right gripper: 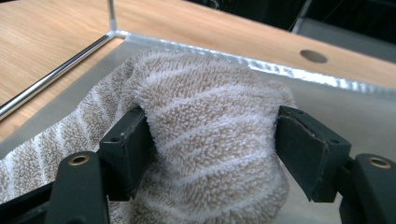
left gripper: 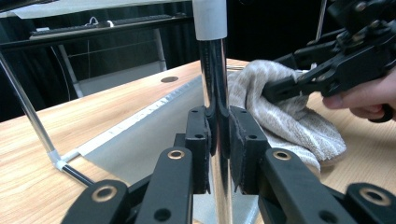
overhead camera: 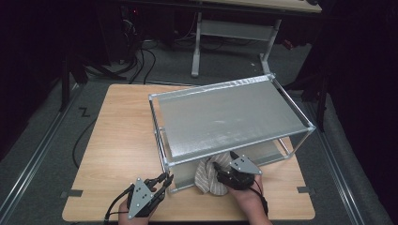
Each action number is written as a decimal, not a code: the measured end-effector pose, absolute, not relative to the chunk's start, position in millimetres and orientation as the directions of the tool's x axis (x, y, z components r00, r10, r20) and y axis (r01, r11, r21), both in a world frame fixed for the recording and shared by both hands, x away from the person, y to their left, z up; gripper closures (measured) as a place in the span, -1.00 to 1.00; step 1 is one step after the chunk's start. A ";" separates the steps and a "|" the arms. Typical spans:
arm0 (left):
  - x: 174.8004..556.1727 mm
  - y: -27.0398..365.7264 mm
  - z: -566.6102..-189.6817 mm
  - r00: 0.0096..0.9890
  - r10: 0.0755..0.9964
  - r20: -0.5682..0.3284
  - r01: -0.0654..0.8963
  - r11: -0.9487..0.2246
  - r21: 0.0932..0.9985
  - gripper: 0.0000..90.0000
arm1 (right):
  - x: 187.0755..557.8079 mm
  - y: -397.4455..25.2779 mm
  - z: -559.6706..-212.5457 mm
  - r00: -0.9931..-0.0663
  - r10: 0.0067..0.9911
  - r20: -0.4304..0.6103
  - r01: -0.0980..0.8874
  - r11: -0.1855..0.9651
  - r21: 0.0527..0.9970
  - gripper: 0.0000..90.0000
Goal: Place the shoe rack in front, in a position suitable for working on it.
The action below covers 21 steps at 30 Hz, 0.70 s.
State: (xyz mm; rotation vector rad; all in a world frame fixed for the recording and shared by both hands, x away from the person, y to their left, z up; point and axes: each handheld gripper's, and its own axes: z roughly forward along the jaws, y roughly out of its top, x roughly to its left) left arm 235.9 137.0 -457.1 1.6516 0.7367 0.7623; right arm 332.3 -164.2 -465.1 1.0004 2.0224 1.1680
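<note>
Because the left gripper [left gripper: 218, 140] clamps its jaws on the chrome corner post [left gripper: 215, 79] of the two-tier metal rack [overhead camera: 225, 117], the frame seems braced against sliding. Meanwhile the right gripper [right gripper: 212, 154] has its jaws spread around a bunched beige striped terry towel [right gripper: 205, 140], one pad touching, the other just apart. That towel lies at the front edge of the rack's lower shelf [right gripper: 327, 102], partly spilling onto the light wooden table [overhead camera: 117, 140], probably being pushed inside.
</note>
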 end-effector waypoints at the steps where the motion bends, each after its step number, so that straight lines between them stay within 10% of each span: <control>1: 236.0 136.9 -457.3 0.597 0.796 0.102 0.079 -0.184 0.980 0.74 | 334.1 -162.5 -467.3 -0.552 0.827 -0.108 0.328 0.335 0.883 -0.39; 21: 234.9 134.4 -457.0 0.593 0.799 0.098 0.085 -0.184 0.979 0.75 | 308.0 -168.8 -462.5 -0.541 0.840 -0.044 0.372 0.286 0.883 -0.59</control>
